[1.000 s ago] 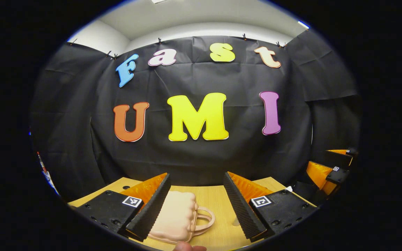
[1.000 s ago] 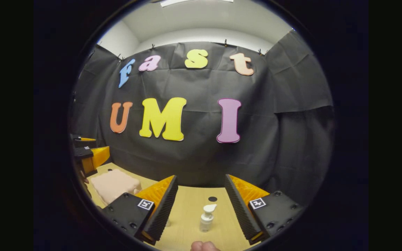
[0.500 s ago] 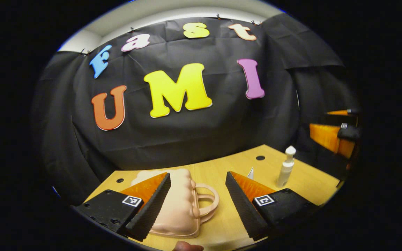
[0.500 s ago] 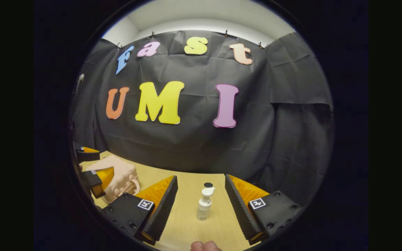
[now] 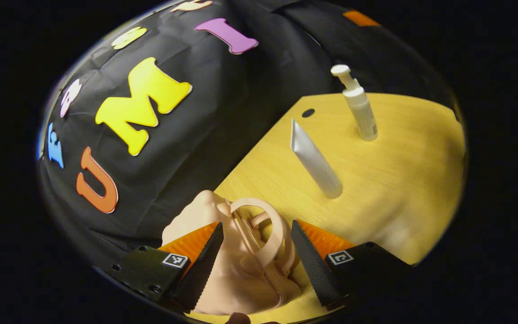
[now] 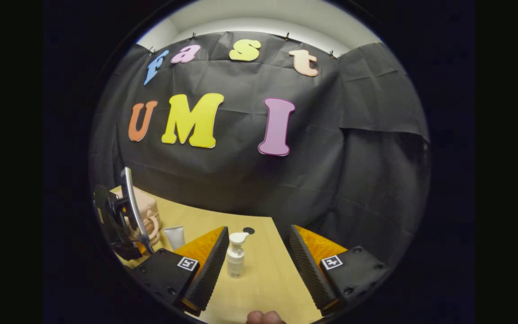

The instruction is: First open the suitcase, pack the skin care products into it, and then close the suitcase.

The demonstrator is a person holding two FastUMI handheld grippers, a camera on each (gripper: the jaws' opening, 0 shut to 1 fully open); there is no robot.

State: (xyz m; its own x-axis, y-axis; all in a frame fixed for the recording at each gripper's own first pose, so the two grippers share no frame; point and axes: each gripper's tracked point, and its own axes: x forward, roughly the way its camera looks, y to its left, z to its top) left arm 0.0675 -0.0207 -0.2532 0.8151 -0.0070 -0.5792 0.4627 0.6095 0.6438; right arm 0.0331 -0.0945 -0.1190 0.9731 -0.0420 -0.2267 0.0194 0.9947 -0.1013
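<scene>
Now the left gripper (image 5: 254,261) has its jaws apart, straddling the suitcase (image 5: 241,274): a small, pale-peach, puffy shell case with a looped handle (image 5: 265,234), lid closed, lying on the wooden surface (image 5: 398,180). Beyond those jaws lie a white tube (image 5: 315,159) and an upright pump bottle (image 5: 359,105). The right gripper (image 6: 256,263), jaws apart, has the bottle just inside its left jaw.

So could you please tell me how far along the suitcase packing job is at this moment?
Nothing looks done yet: the suitcase is shut on the table. In hand: the open left tool straddles its handle, not gripping. The right tool hangs open near the pump bottle. Left: opening the case, packing the bottle and the tube, then closing.
</scene>
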